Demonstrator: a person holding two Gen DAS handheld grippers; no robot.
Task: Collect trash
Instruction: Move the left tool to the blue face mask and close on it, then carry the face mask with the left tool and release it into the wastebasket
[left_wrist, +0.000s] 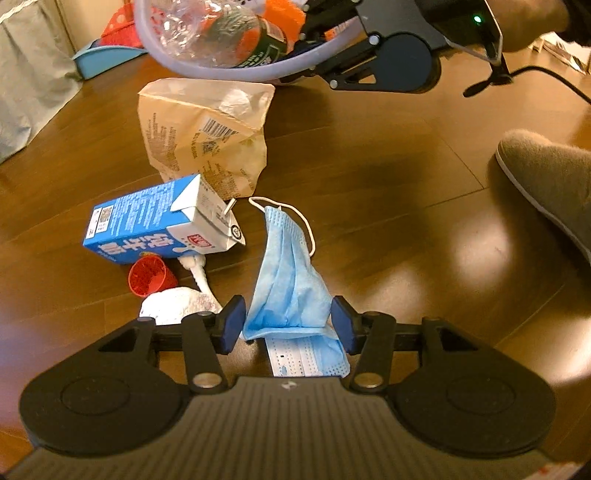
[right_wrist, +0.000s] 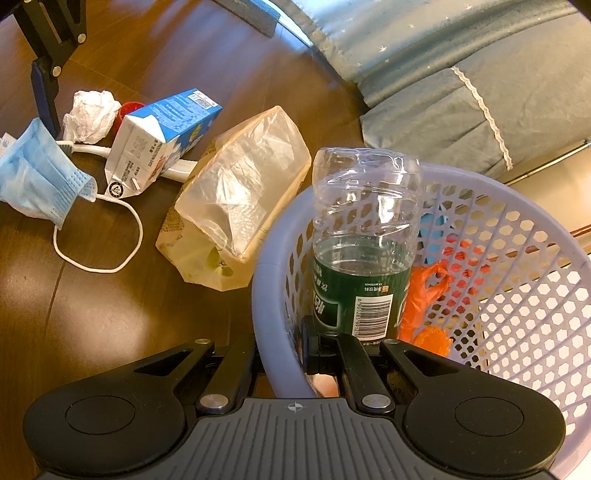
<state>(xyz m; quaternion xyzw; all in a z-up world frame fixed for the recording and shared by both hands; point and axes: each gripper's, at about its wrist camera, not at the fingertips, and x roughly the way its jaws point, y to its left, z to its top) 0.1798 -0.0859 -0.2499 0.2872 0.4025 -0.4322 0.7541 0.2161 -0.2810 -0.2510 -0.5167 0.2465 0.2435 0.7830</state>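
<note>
- Your left gripper sits low over the floor with its jaws spread to either side of the blue face mask. The pads flank the crumpled cloth with a little gap showing on each side, so the jaws read as released and not yet biting. That straddle makes sense: the mask is soft and folded, and closing across its bunched middle should gather the layers rather than pinch one edge.
- The mask lies on the wooden floor, its white ear loop trailing loose toward the milk carton. Expect that loop to dangle when you lift, and it could snag the carton's corner.
- Your right gripper is clenched on the rim of the lilac basket, one jaw outside the wall and one inside. Holding it by the rim keeps the mouth tilted toward the litter, so each piece has a short trip.
- The basket already holds a clear plastic bottle with a green label and some orange scraps, so part of the job looks done.
- Still out on the floor: the carton on its side, a translucent paper-backed bag just beside the basket, a crumpled white tissue, and a small red cup tucked against the carton.
- A slippered foot rests well apart to the right, clear of the reach.
- The mask seems the sensible pick now, being nearest the left jaws.
</note>
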